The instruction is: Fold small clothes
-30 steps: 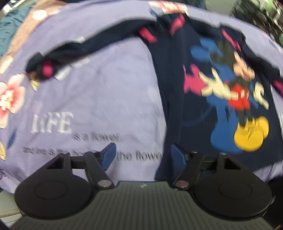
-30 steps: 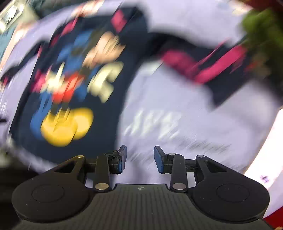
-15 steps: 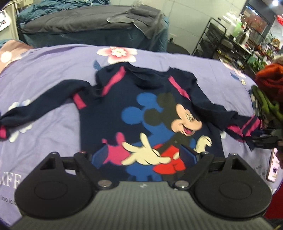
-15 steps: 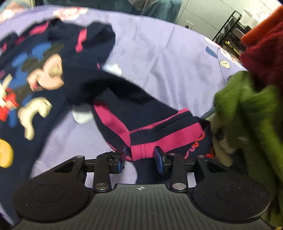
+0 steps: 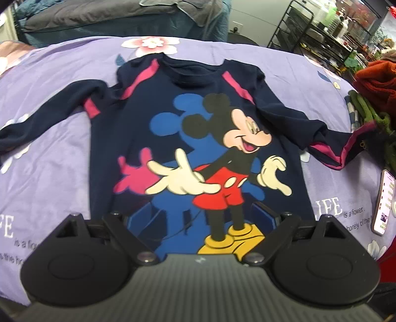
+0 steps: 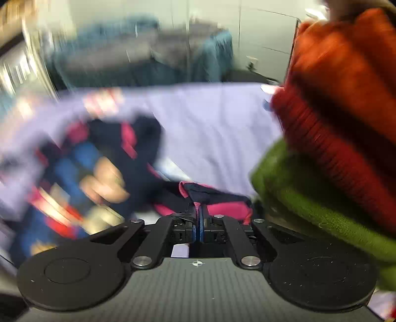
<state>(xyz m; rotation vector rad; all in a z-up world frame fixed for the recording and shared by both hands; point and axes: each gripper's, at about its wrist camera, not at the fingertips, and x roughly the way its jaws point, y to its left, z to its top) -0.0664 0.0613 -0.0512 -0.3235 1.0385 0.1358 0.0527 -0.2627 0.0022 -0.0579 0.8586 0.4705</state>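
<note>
A small navy sweatshirt with a cartoon mouse print and pink stripes lies face up on the purple bedspread, both sleeves spread out. My left gripper hovers open over its lower hem, nothing between the fingers. In the right wrist view the sweatshirt is blurred, and my right gripper is shut on the pink-striped sleeve cuff, lifted off the bedspread. In the left wrist view that sleeve cuff hangs raised at the right.
A pile with an orange knit over a green garment sits right next to the held cuff. A phone lies on the bedspread at the right edge. A dark covered bed and a wire rack stand behind.
The right gripper closed on the sleeve cuff and lifted it up. The left gripper drew back a little, its view now centred on the print.
</note>
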